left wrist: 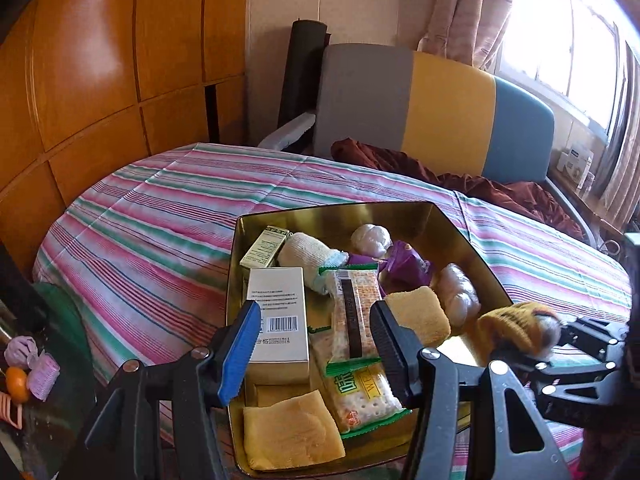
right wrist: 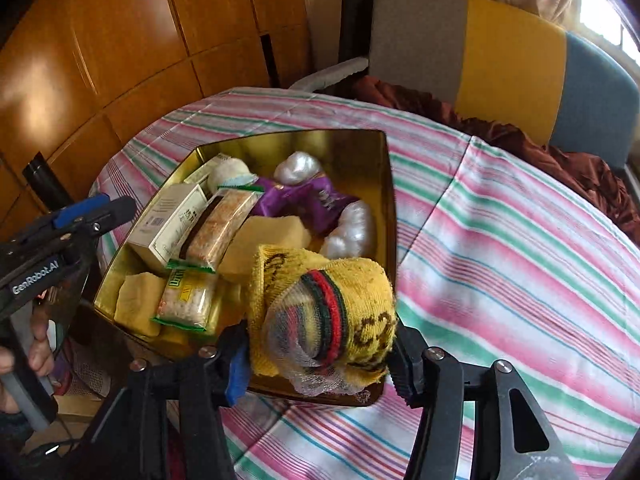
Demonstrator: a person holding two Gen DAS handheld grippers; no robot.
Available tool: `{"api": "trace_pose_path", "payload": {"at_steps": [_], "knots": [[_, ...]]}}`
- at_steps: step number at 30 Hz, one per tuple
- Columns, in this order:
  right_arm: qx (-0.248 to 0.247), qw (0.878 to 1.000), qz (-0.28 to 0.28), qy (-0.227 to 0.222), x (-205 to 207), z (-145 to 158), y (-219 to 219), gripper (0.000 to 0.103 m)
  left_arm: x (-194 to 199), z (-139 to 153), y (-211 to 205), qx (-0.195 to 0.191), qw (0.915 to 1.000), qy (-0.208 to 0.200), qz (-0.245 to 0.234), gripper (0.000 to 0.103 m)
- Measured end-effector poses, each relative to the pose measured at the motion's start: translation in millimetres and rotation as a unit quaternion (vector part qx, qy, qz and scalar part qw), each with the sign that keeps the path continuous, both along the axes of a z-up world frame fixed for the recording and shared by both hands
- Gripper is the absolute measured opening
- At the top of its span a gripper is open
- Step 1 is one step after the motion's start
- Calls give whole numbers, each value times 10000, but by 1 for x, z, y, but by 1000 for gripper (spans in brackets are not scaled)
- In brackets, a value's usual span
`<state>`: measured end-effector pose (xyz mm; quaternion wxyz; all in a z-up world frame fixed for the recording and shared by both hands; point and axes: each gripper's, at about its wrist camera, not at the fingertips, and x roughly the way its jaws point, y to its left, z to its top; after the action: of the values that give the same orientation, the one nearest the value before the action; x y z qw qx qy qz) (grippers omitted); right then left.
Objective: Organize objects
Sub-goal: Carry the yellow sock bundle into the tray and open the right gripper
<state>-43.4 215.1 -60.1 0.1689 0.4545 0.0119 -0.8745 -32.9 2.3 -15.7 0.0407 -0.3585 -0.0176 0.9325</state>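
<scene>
A rolled yellow sock [right wrist: 324, 312] is gripped in the jaws of the right gripper [right wrist: 320, 364], held over the near corner of the gold tin [right wrist: 390, 184] on the striped bed. A release into the tin seems due next. The free spot is small: cracker packs [right wrist: 188, 300] and a yellow sponge [right wrist: 260, 240] crowd it. The left gripper [left wrist: 316, 336] hovers over the tin's near side, jaws open and empty.

Hidden and cut-off parts

The rolled yellow cloth [right wrist: 324, 312] covers the gold tin's [right wrist: 390, 184] near corner; print on the white box [left wrist: 280, 316] is too small to read; the hand [right wrist: 38, 344] on the left claw [right wrist: 120, 206] is cropped by the picture's edge.
</scene>
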Motion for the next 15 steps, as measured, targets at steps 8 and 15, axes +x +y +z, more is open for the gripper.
{"api": "trace_pose_path", "payload": {"at_steps": [8,15], "knots": [[-41,9998,161,-127,-2,-19,-19,86,6,3,-1,-220,9997,35,102,58],[-112,9996,180,185,12,-9,-20,88,22,15,10,-571,9976,375,77,58]]}}
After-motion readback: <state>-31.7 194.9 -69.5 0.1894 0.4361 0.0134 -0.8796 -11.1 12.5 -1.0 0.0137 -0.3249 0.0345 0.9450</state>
